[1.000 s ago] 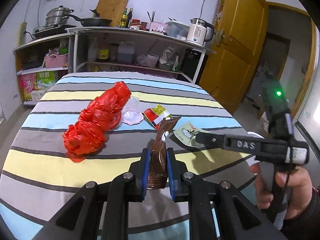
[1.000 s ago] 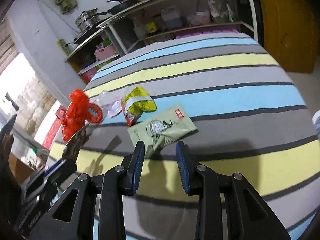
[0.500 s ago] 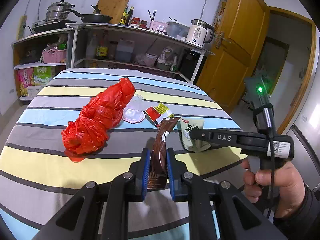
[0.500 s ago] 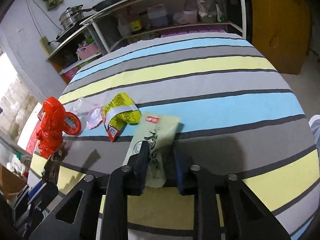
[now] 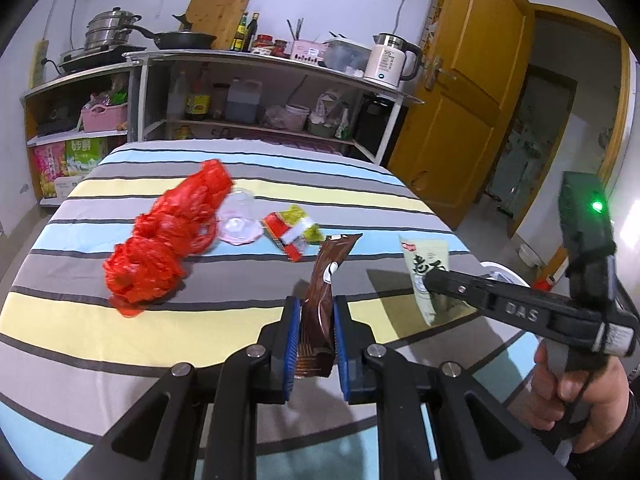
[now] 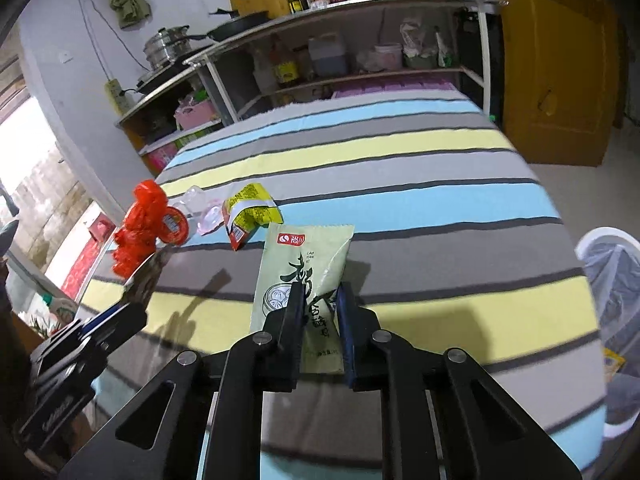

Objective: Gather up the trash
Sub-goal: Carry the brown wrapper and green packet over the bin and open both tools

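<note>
My left gripper (image 5: 315, 308) is shut on a brown snack wrapper (image 5: 324, 280), which it holds upright above the striped table (image 5: 200, 336). My right gripper (image 6: 320, 300) is shut on a pale green snack packet (image 6: 298, 272), lifted off the cloth; from the left wrist the same green packet (image 5: 424, 264) shows in the right gripper's black fingers (image 5: 444, 282). On the table lie a crumpled red plastic bag (image 5: 168, 236), a clear plastic cup (image 5: 238, 220) and a yellow and red wrapper (image 5: 294, 230).
A white bin (image 6: 616, 280) lined with a clear bag stands on the floor off the table's right edge. Kitchen shelves (image 5: 256, 92) with pots, bottles and a kettle run behind the table. A yellow door (image 5: 460, 92) stands at the right.
The right gripper closed on the green packet and raised it off the cloth. The left gripper kept its hold on the brown wrapper.
</note>
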Demonstrator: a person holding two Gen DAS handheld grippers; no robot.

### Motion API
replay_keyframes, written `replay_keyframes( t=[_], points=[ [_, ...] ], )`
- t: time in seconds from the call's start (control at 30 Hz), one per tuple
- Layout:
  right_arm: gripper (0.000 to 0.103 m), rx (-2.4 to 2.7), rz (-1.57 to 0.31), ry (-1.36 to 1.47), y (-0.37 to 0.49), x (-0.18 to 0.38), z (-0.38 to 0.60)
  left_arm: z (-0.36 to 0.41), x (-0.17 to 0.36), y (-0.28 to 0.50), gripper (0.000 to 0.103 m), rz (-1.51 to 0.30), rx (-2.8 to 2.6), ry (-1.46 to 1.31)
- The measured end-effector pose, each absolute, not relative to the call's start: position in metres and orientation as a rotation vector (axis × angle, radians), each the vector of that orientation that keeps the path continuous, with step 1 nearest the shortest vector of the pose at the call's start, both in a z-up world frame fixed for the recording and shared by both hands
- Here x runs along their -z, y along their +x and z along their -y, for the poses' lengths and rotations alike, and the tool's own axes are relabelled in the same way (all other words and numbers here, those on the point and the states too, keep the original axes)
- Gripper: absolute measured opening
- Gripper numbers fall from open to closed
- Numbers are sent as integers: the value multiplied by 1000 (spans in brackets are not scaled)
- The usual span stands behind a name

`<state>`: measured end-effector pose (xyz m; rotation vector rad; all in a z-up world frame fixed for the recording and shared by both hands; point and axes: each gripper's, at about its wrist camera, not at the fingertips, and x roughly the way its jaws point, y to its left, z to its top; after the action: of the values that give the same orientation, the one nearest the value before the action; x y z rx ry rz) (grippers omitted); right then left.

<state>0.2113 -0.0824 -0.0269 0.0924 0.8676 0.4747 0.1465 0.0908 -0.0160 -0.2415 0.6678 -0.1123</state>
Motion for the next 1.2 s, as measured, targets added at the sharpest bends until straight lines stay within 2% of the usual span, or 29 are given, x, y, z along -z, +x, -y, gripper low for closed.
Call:
replay_keyframes(
  t=[0.6, 1.2],
  points=[
    [17, -397, -730, 145, 157, -17, 174, 10, -21, 144, 17, -648, 230, -156],
    [17, -240, -680, 229, 145, -19, 268, 105, -31, 179, 17, -650, 383, -77]
  ],
)
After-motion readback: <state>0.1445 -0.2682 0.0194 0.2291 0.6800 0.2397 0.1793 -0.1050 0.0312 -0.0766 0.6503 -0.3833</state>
